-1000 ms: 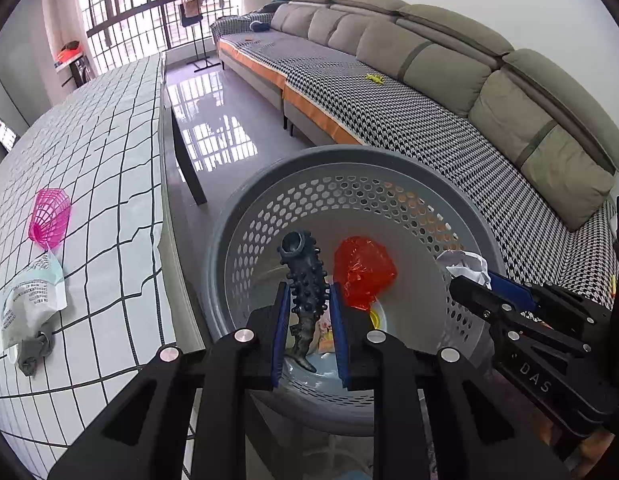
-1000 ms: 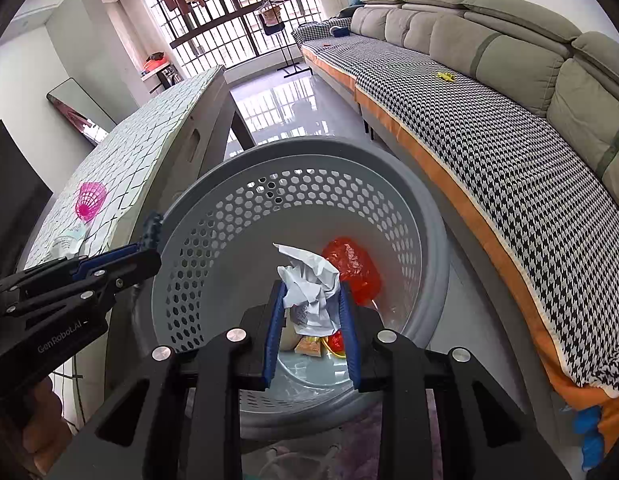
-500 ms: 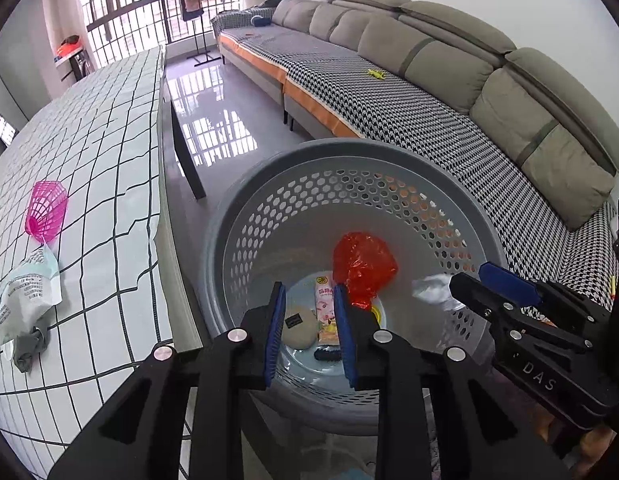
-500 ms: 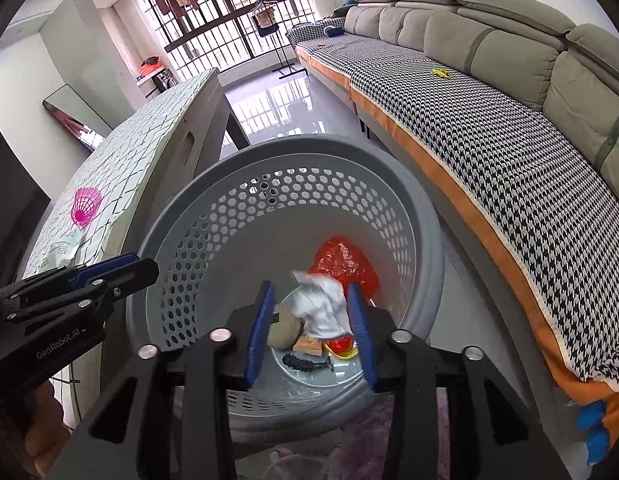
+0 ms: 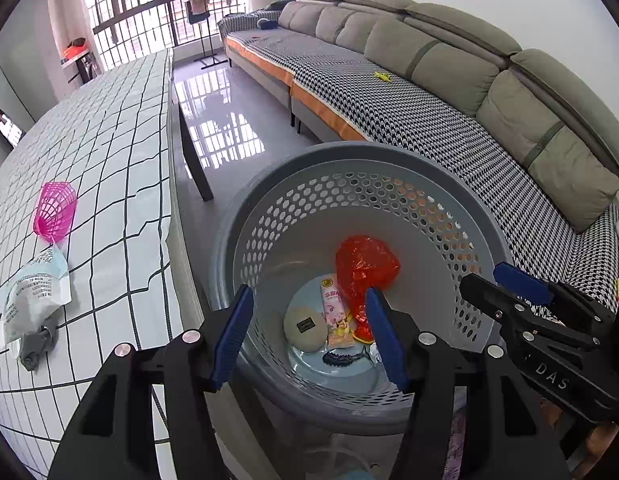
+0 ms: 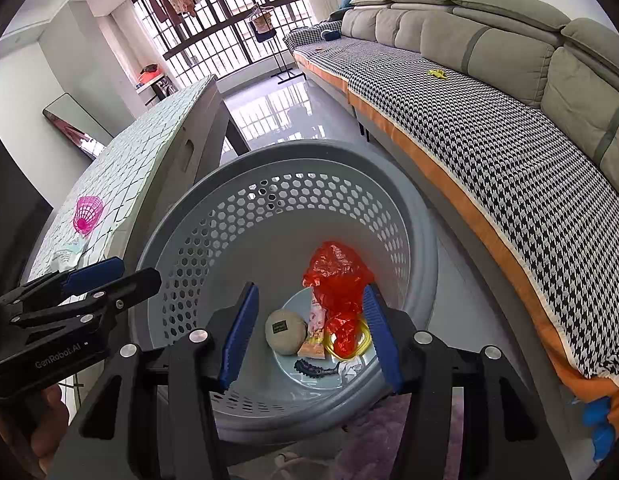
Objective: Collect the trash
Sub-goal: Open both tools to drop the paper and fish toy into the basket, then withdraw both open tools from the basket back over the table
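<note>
A grey perforated basket (image 5: 485, 232) (image 6: 421, 240) stands on the floor between the table and the sofa. At its bottom lie a red plastic bag (image 5: 365, 264) (image 6: 337, 276), a beige round puck (image 5: 304, 328) (image 6: 285, 331), a snack wrapper (image 5: 334, 308) (image 6: 315, 320), a black spiky piece (image 5: 341, 358) (image 6: 309, 369) and a crumpled white paper (image 6: 351, 369). My left gripper (image 5: 309, 332) hangs over the basket, its jaws opening with nothing between them. Beside it, my right gripper (image 6: 307, 332) has its jaws opening too, empty.
On the checked table (image 5: 121, 128) lie a pink mesh cup (image 5: 55, 211) (image 6: 87, 214), a white packet (image 5: 33, 296) and a grey scrap (image 5: 37, 346). A long sofa (image 5: 429, 112) (image 6: 489, 132) runs along the right, with a small yellow item (image 5: 383, 76) (image 6: 437, 74) on it.
Both grippers have opened. The black spiky piece dropped from the left one and the crumpled paper from the right one; both now lie at the basket's bottom.
</note>
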`<action>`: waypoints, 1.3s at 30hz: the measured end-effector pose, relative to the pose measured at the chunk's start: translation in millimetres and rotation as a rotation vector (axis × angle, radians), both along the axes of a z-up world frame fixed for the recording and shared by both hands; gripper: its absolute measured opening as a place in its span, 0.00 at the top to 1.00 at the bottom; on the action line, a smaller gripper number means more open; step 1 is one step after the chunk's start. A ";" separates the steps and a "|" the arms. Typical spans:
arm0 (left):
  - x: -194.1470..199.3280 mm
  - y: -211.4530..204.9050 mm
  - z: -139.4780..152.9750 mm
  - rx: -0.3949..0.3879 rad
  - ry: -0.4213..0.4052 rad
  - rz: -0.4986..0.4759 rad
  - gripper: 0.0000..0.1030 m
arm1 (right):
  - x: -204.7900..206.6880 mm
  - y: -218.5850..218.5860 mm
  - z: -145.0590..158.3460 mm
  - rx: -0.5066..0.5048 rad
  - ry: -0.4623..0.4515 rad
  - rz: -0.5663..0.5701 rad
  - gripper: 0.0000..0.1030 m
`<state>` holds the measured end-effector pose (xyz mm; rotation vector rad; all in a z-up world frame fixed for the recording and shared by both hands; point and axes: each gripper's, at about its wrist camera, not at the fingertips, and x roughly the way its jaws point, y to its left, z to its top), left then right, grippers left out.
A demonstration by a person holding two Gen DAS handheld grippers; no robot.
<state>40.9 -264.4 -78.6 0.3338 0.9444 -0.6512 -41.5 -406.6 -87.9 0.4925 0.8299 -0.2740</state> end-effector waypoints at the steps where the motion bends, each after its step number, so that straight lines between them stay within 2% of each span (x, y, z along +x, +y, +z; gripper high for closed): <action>1: 0.5 0.4 0.3 0.000 -0.002 0.000 0.43 | -0.4 0.0 0.3 0.001 -0.002 -0.001 0.49; 8: -1.0 2.8 3.6 0.003 -0.020 0.013 0.35 | -2.2 0.6 3.9 0.005 -0.013 -0.008 0.45; 22: -8.9 15.5 18.7 -0.024 -0.062 0.038 0.08 | -13.8 4.0 18.9 -0.004 -0.043 -0.024 0.40; 30: -14.3 25.3 26.5 -0.027 -0.073 0.065 0.06 | -20.9 8.4 28.0 -0.014 -0.053 -0.030 0.40; 39: -17.3 46.7 38.3 -0.064 -0.084 0.111 0.06 | -29.0 19.2 40.0 -0.031 -0.066 -0.024 0.40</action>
